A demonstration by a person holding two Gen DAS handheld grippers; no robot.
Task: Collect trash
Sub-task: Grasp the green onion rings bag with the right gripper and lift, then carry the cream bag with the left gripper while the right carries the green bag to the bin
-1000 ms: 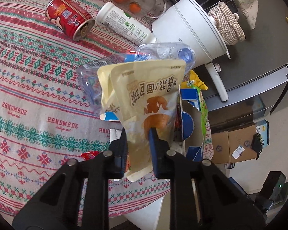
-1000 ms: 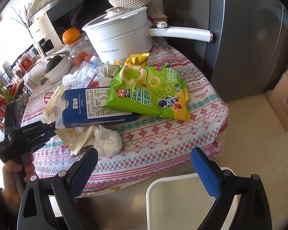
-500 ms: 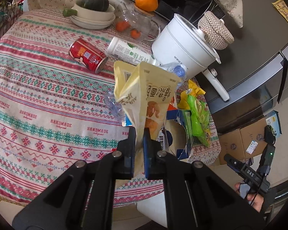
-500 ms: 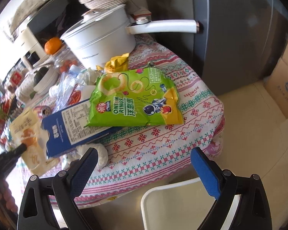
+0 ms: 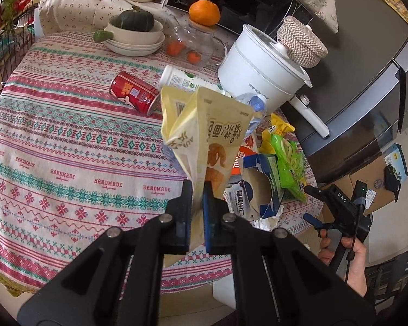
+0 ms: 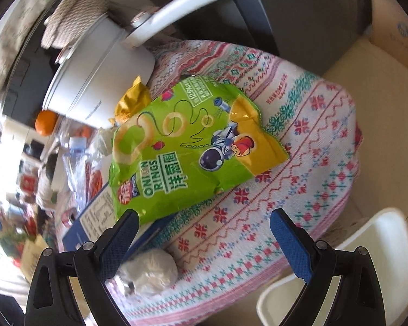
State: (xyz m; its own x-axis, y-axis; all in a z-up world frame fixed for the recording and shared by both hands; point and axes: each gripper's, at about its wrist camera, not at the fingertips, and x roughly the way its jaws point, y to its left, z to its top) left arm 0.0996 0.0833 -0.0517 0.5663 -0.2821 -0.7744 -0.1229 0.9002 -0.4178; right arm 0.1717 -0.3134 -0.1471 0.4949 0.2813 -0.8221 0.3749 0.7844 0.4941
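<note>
Trash fills the lower middle of the left wrist view: my left gripper (image 5: pixel 197 190) is clamped tight on the bottom edge of a pale yellow snack pouch (image 5: pixel 204 133), which stands up between the jaws, lifted clear of the patterned tablecloth (image 5: pixel 68 146). Behind the pouch, toward the upper middle of the frame, a red can (image 5: pixel 134 96) lies on its side beside a white bottle (image 5: pixel 182 80), and a crushed clear plastic bottle (image 5: pixel 254 106) sits just in front of the white pot (image 5: pixel 261 73). To the right of the pouch, a torn blue carton (image 5: pixel 263 187) lies with a green onion-ring bag (image 5: pixel 288 168) on top of it. At the far right edge of that frame, my right hand (image 5: pixel 345 255) grips its tool below the table edge.

From the right wrist view, my right gripper (image 6: pixel 201 233) hangs wide apart with nothing between the jaws. The green onion-ring bag (image 6: pixel 187 149) sits in the centre of the frame, overlapping the blue carton (image 6: pixel 95 222) at lower left. A crumpled white tissue ball (image 6: pixel 149 274) rests at the table edge near my left finger. A white bin (image 6: pixel 348 269) shows at the lower right, below the tablecloth edge.
</note>
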